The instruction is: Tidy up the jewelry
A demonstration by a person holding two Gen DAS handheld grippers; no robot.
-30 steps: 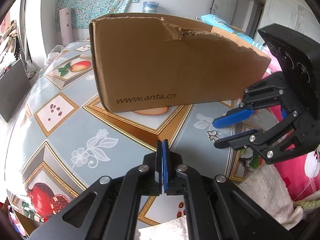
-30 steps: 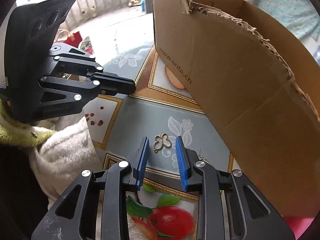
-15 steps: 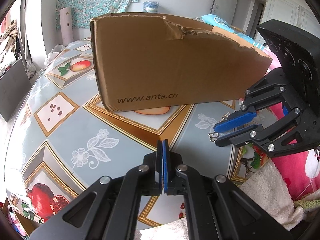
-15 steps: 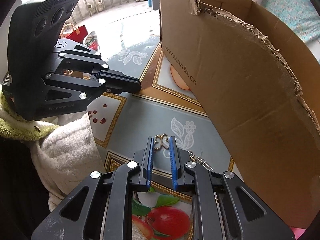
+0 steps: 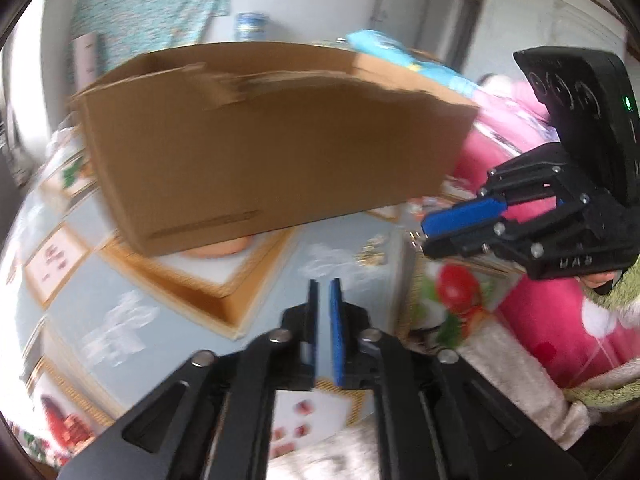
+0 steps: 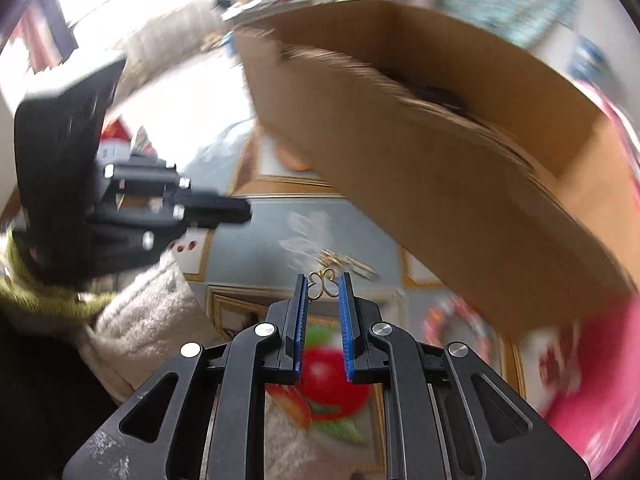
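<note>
My right gripper [image 6: 323, 284] is shut on a small gold butterfly-shaped pendant [image 6: 322, 282], pinched at the very tips of its blue pads and held just above the table. In the left wrist view the same gripper [image 5: 423, 236] hangs at the right, near the corner of the brown cardboard box [image 5: 260, 152]. Another gold piece with a chain [image 6: 345, 262] lies on the table beyond the pendant, also seen from the left [image 5: 370, 254]. My left gripper [image 5: 324, 286] has its jaws opening by a narrow gap with nothing between them. It sits to the left of the right gripper [image 6: 244, 214].
The open box [image 6: 440, 152] with a torn rim stands on the fruit-patterned tablecloth [image 5: 172, 280] right behind both grippers. A person's fluffy white sleeve [image 6: 136, 320] and pink fabric [image 5: 560, 340] lie at the table's near side.
The right gripper closed on the butterfly pendant and lifted it off the table, rolling as it rose. The left jaws, pressed together before, have parted slightly. Both views have shifted and blurred.
</note>
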